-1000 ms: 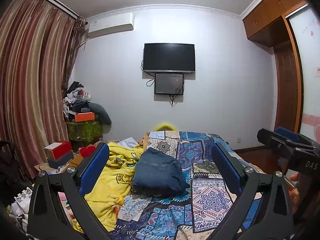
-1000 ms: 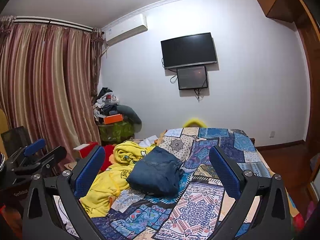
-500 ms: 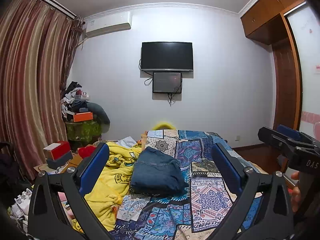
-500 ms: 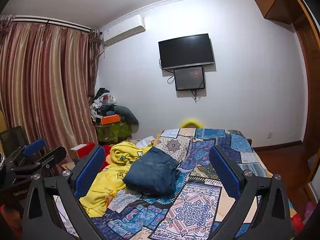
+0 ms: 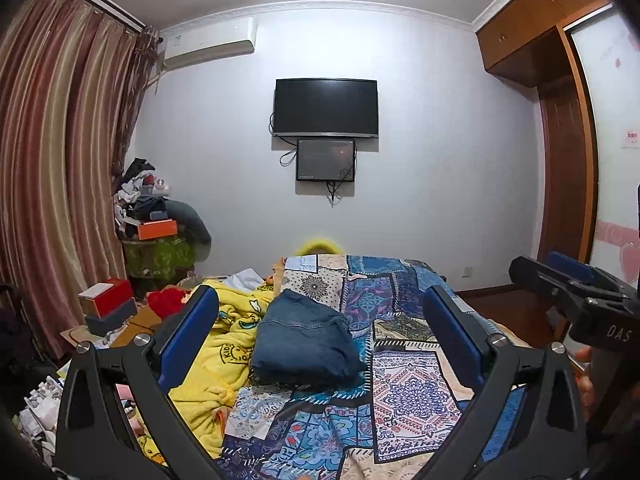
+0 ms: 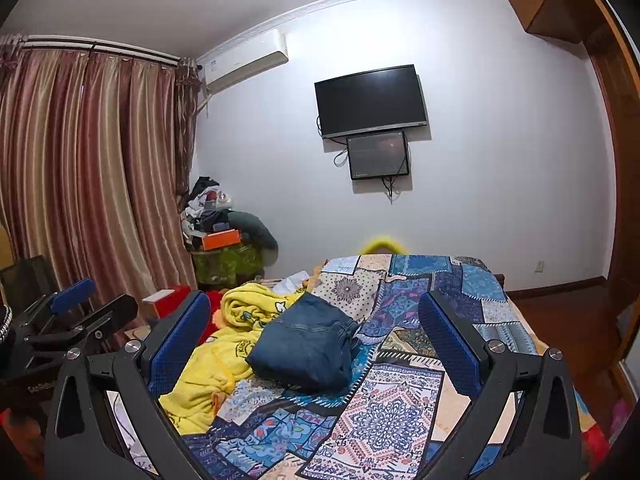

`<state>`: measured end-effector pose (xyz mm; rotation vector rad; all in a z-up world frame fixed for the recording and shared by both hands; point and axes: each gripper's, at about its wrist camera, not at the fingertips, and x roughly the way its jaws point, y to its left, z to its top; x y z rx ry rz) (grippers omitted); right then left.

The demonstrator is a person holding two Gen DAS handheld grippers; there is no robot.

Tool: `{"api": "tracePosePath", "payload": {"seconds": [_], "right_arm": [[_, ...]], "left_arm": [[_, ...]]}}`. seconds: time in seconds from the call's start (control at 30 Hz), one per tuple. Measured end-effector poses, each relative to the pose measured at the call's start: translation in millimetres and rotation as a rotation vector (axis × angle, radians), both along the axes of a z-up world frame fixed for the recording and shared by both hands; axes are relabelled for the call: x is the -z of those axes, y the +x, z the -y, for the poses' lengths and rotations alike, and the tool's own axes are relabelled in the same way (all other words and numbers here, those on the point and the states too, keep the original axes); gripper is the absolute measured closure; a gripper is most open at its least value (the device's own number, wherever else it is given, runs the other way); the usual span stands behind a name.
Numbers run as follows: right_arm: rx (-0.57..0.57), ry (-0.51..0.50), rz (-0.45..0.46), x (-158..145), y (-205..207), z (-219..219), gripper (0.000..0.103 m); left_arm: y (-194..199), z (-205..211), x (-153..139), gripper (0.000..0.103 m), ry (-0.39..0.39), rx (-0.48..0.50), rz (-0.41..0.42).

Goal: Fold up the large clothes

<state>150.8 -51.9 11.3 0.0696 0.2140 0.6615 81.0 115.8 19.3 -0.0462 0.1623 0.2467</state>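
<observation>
Denim garment [image 5: 304, 344] lies folded at frame centre; left gripper [image 5: 320, 336] and right gripper [image 6: 316, 336] hover spread, empty; judged next: fetch yellow garment [image 5: 224, 344] at lower left.

There are two grippers, the left gripper [image 5: 318, 332] and the right gripper [image 6: 314, 330]. Each one has two blue fingers, so that makes four fingers.

There is one bed [image 5: 404, 392] with one patchwork cover on it. On the bed lies one folded pair of blue jeans [image 5: 306, 346]. Beside it there is one yellow blanket [image 5: 224, 344].

On the wall there are two screens, one big TV [image 5: 325, 107] and one small screen [image 5: 325, 160] under it. There is one air conditioner [image 5: 208, 42] and one orange box [image 5: 157, 229].
</observation>
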Motion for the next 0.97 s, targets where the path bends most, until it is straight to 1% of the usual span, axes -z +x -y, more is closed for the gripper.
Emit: {"api": "tracePosePath", "payload": {"seconds": [0.33,0.63,0.8,0.97], "right_arm": [[-0.005,-0.013,-0.009,3.2,1.5,-2.0,0.0],[-0.019,-0.018,-0.026,5.5,4.0,-3.6,0.0],[-0.016,-0.019,-0.046,8.6,8.0,-4.0,0.0],[-0.014,-0.02,-0.048,10.0,8.7,-3.9,0.0]], "left_arm": [[-0.1,-3.4,-1.8,0.001,-0.019,0.015,-0.002],[3.0,-3.0,-0.5,0.001,-0.021,0.021,-0.017],[3.3,-0.2,0.0,0.001,-0.007,0.026,-0.019],[5.5,-2.7,2.8,0.001,-0.018,0.032,-0.029]]}}
